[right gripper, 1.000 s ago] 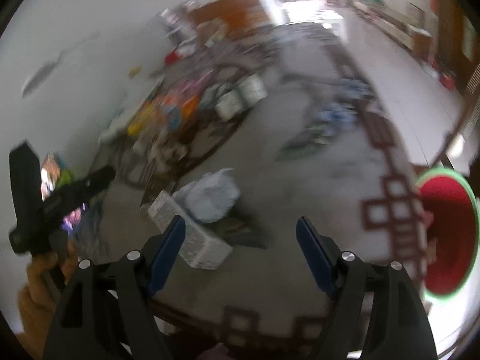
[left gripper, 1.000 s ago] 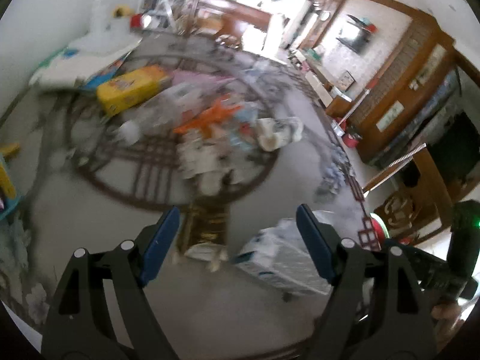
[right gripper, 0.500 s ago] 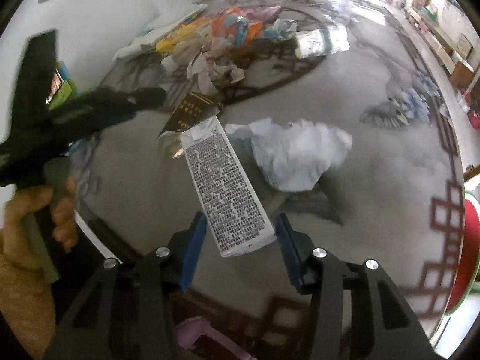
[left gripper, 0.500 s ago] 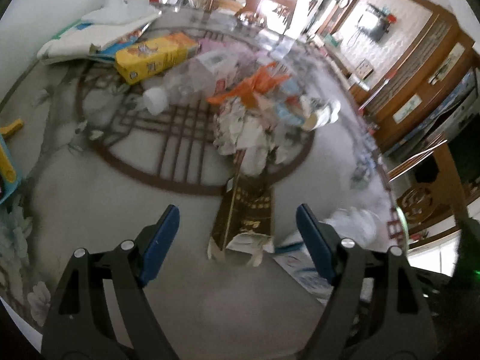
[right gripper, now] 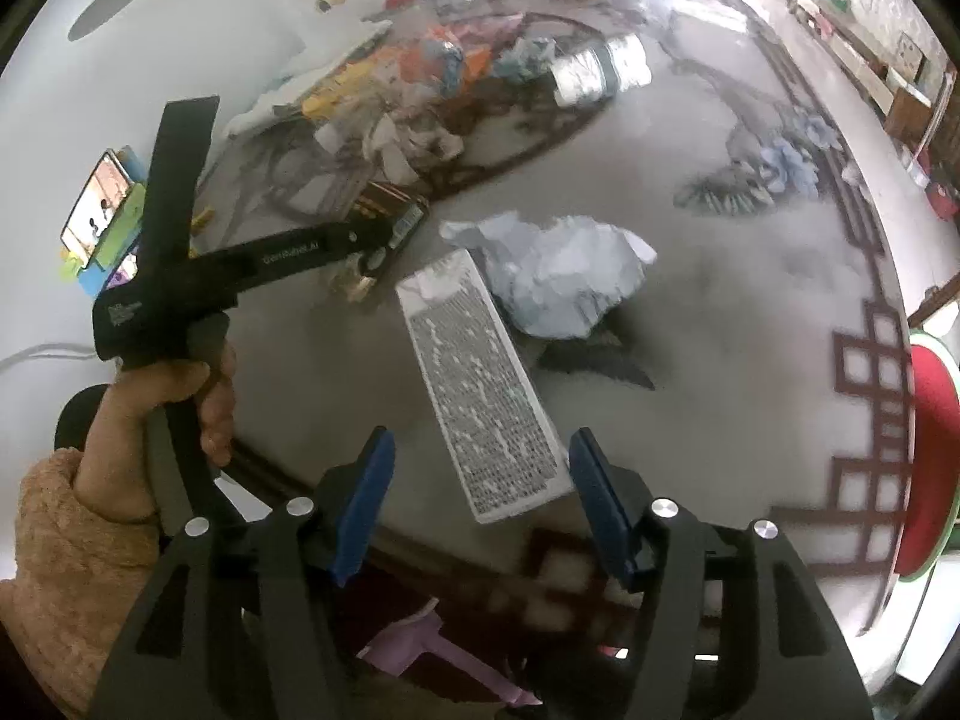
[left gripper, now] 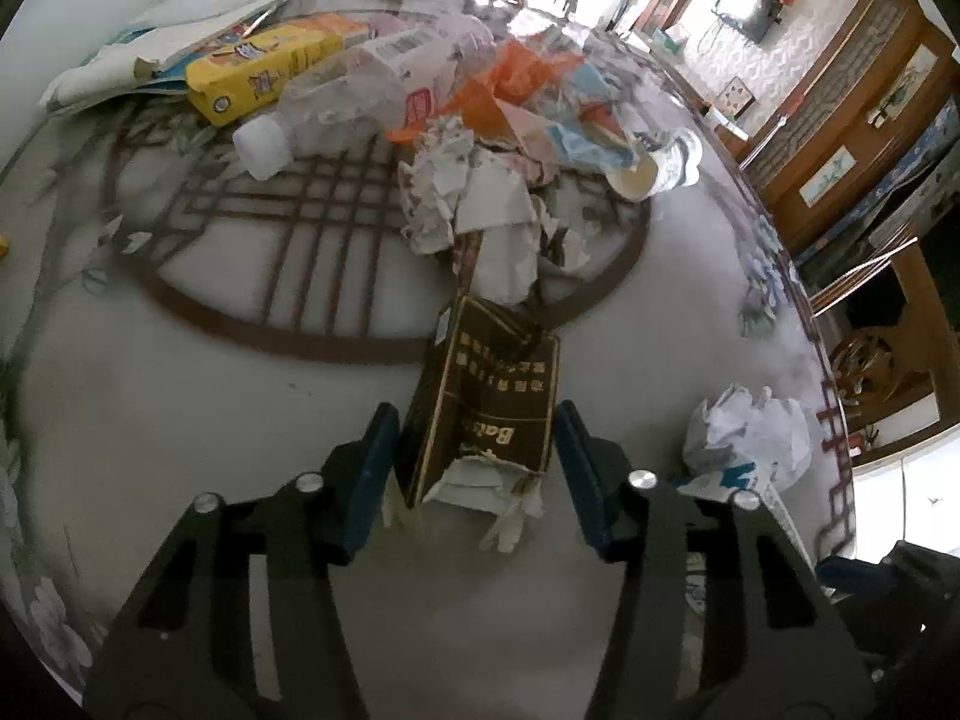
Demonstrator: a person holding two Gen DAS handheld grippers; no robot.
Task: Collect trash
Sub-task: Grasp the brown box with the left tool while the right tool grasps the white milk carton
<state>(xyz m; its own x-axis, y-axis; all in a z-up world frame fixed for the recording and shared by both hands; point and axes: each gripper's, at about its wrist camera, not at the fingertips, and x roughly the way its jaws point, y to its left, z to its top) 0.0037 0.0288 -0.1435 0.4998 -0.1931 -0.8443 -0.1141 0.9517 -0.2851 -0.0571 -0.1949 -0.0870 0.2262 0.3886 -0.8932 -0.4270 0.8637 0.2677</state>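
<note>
Left gripper [left gripper: 477,456] jaws closing, seemingly around brown carton [left gripper: 486,408]

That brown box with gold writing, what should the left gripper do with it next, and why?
Probably keep closing the left gripper until its blue fingers pinch the torn brown cardboard box, then lift. The box already sits between the closing fingers on the patterned table, but a gap still shows on its right side.

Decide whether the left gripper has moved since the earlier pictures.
Yes. The left gripper has come down towards the brown box, now between its closing jaws; the table's circular pattern looms larger.
</note>
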